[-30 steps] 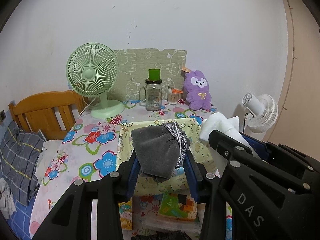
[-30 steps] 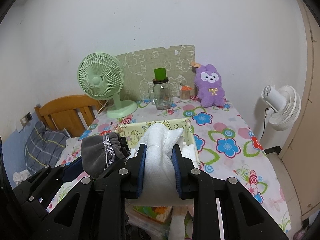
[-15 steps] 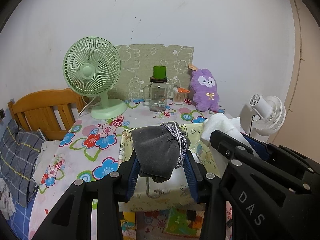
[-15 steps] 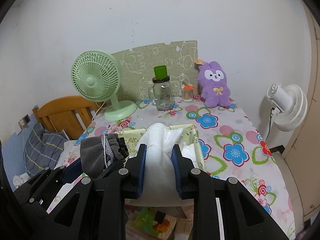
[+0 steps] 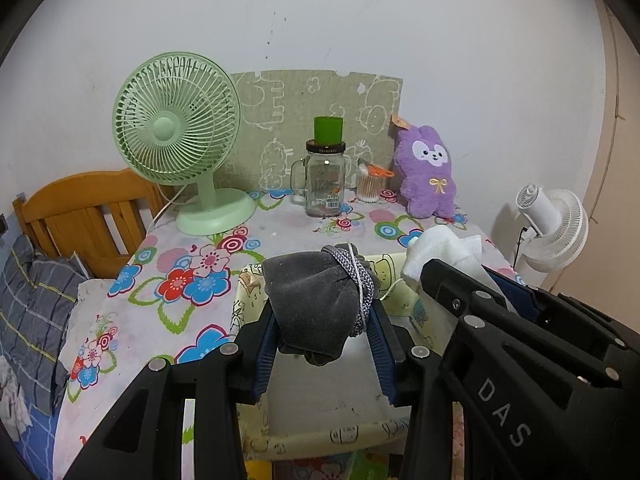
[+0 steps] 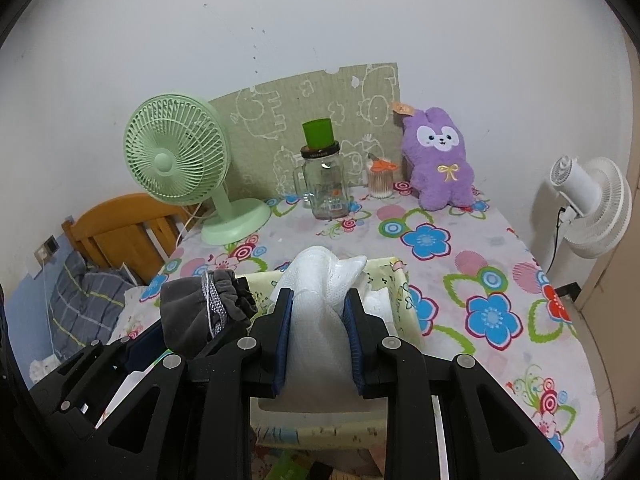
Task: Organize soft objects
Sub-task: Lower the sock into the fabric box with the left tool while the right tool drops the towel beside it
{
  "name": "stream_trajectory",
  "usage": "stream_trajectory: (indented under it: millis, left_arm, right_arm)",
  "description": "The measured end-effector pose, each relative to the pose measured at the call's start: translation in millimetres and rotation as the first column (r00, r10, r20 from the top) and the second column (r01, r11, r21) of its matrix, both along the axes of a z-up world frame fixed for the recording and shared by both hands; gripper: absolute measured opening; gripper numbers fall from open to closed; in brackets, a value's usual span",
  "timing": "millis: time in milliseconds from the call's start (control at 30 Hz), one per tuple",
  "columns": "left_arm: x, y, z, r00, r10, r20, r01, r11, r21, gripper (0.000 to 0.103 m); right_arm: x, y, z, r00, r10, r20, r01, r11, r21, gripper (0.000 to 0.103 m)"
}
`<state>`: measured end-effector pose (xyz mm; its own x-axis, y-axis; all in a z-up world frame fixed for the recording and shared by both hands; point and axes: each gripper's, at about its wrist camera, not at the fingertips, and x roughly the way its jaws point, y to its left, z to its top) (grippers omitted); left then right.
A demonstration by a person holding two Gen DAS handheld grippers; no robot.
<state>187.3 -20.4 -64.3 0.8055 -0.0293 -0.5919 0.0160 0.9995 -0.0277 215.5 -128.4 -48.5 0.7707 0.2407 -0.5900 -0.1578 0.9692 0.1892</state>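
The left gripper is clamping a grey velvet drawstring pouch between its blue-padded fingers; the pouch is bulging up above the fingers, its gathered neck with a grey-and-white cord turned to the right. The right gripper is pinching a white mesh bag between its fingers, the bag rising in a rumpled peak beyond the fingertips and hanging down between them. Both bundles are hanging over the pale yellow fabric storage box, the pouch over its left part and the mesh bag over its middle; neither is touching the box floor as far as can be seen. The box is sitting at the near edge of the floral-clothed worktop. Well beyond the box, a green desk fan, a glass mug jar and a purple plush rabbit are standing against the wall.
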Motion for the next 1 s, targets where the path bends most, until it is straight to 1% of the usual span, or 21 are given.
stream_trajectory:
  millis: [133, 400, 500, 567, 600, 667, 700, 833, 867, 900, 967, 1000]
  left_arm:
    - [10.4, 1.2, -7.4, 1.000, 0.003, -0.019, -0.002, 1.000, 0.012, 0.043]
    - [27.5, 4.8, -21.0, 0.998, 0.005, -0.070, -0.005, 1.000, -0.002, 0.046]
    - [31.5, 5.1, -25.7, 0.996, 0.006, -0.084, -0.006, 1.000, -0.001, 0.053]
    - [32.3, 5.1, -26.7, 0.996, 0.005, -0.085, -0.005, 1.000, 0.000, 0.062]
    - [33.0, 5.1, -27.3, 0.996, 0.003, -0.085, -0.003, 1.000, 0.000, 0.064]
    - [34.4, 5.3, -28.5, 0.996, 0.003, -0.090, -0.003, 1.000, -0.003, 0.072]
    - [35.1, 5.8, -29.2, 0.996, 0.004, -0.094, -0.005, 1.000, -0.006, 0.074]
    - [37.5, 7.2, -31.2, 0.995, 0.007, -0.103, -0.009, 1.000, -0.013, 0.076]
    - [38.2, 7.6, -31.5, 0.994, 0.008, -0.106, -0.009, 1.000, -0.014, 0.078]
    - [38.7, 7.9, -32.1, 0.994, 0.007, -0.110, -0.009, 1.000, -0.016, 0.079]
    - [38.5, 8.3, -32.1, 0.994, 0.004, -0.109, -0.006, 1.000, -0.023, 0.080]
    - [38.6, 8.4, -32.0, 0.994, 0.003, -0.108, -0.006, 1.000, -0.024, 0.081]
  right_arm:
    - [10.5, 1.9, -7.4, 1.000, -0.001, -0.016, 0.000, 1.000, -0.003, 0.028]
    - [25.9, 4.7, -21.2, 0.999, -0.011, -0.037, 0.011, 1.000, 0.001, 0.028]
    - [31.3, 6.3, -27.1, 0.999, -0.008, -0.050, 0.008, 1.000, 0.002, 0.028]
    - [34.9, 6.8, -30.5, 0.998, -0.007, -0.056, 0.007, 1.000, 0.005, 0.029]
    - [37.2, 7.1, -32.4, 0.998, 0.002, -0.062, -0.001, 1.000, 0.009, 0.029]
    - [39.7, 8.2, -34.4, 0.998, 0.012, -0.064, -0.011, 1.000, 0.009, 0.029]
    - [40.2, 9.4, -34.9, 0.998, 0.013, -0.062, -0.013, 1.000, 0.003, 0.029]
    - [43.4, 11.7, -36.5, 0.998, 0.019, -0.061, -0.020, 1.000, -0.007, 0.037]
    - [44.2, 12.2, -36.8, 0.998, 0.020, -0.064, -0.021, 1.000, -0.007, 0.043]
    - [44.7, 12.6, -37.4, 0.998, 0.021, -0.067, -0.022, 1.000, -0.009, 0.046]
    - [44.4, 13.0, -37.6, 0.997, 0.026, -0.067, -0.026, 1.000, -0.010, 0.059]
    - [44.3, 13.1, -36.9, 0.997, 0.029, -0.065, -0.030, 1.000, -0.010, 0.061]
